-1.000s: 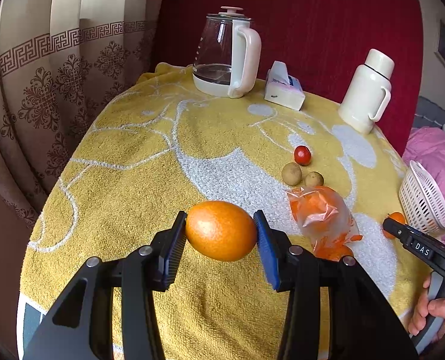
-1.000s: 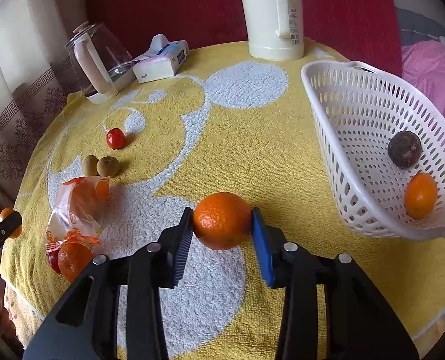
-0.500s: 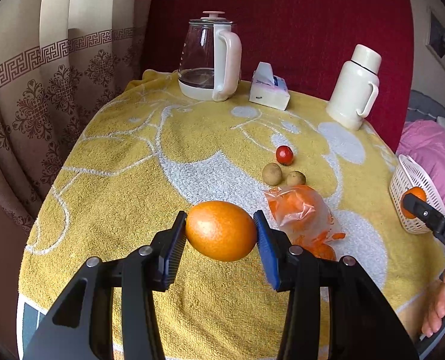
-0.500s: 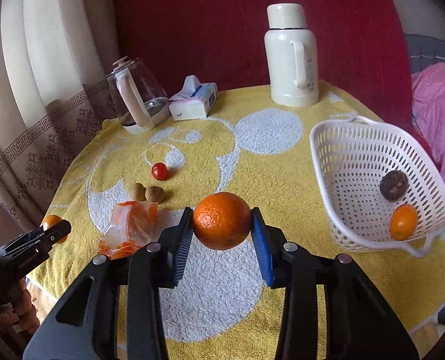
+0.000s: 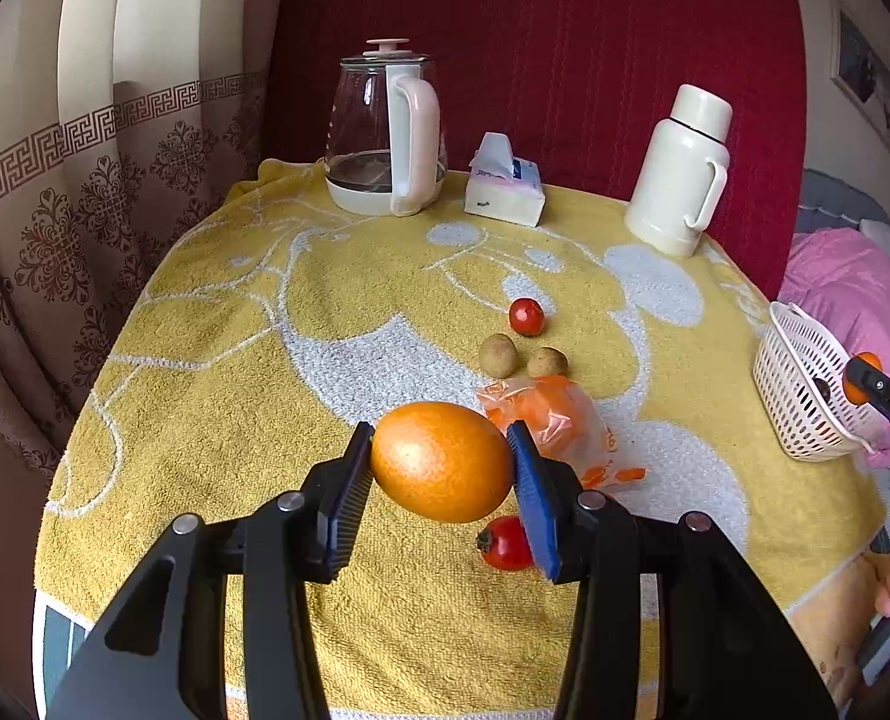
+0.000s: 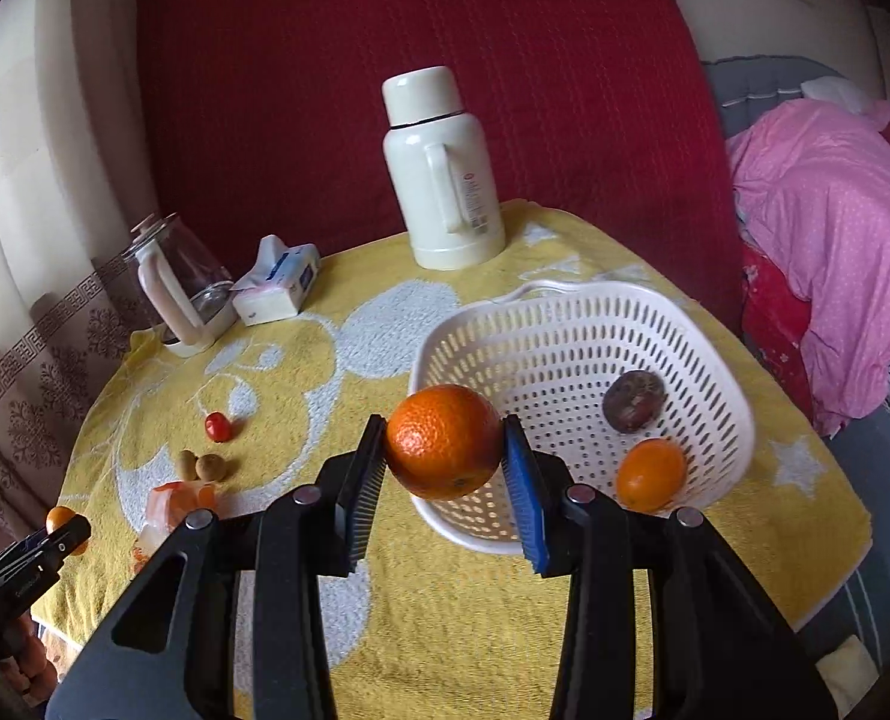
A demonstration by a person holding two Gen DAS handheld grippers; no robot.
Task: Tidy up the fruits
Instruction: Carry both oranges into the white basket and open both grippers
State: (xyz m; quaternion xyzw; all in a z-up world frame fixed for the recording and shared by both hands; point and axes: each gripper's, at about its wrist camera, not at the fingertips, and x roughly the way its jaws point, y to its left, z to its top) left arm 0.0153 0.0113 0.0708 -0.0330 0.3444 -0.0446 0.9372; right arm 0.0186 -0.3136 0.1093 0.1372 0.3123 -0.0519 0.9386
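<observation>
Two hand-held grippers hover over a round counter point(image 5: 216, 396) covered with a yellow towel with a white cartoon pattern.

The left gripper point(image 5: 441, 468) has its jaws closed on the sides of a smooth oval orange fruit point(image 5: 441, 468), held in the air above the near part of the counter. Just beyond it lies a crumpled clear bag with orange contents point(image 5: 550, 420). A small red fruit with a dark stem point(image 5: 505, 543) lies on the towel below the right jaw. Farther back sit two small brown fruits point(image 5: 497, 355) side by side, and beyond them a red cherry tomato point(image 5: 526, 316).

The right gripper point(image 6: 443, 443) has its jaws closed on a round, dimpled orange point(image 6: 443, 443), held in the air at the near left rim of a white perforated plastic basket point(image 6: 565, 324). Inside the basket lie a dark brown round fruit point(image 6: 634, 402) and, nearer, a small orange fruit point(image 6: 650, 474), close together but apart.

Along the far edge of the counter stand a glass kettle with a cream handle point(image 5: 384, 138), a tissue pack point(image 5: 505, 189) and a cream thermos flask point(image 5: 682, 171). A dark red curtain hangs behind, and pink bedding point(image 6: 829, 240) lies to the right.
</observation>
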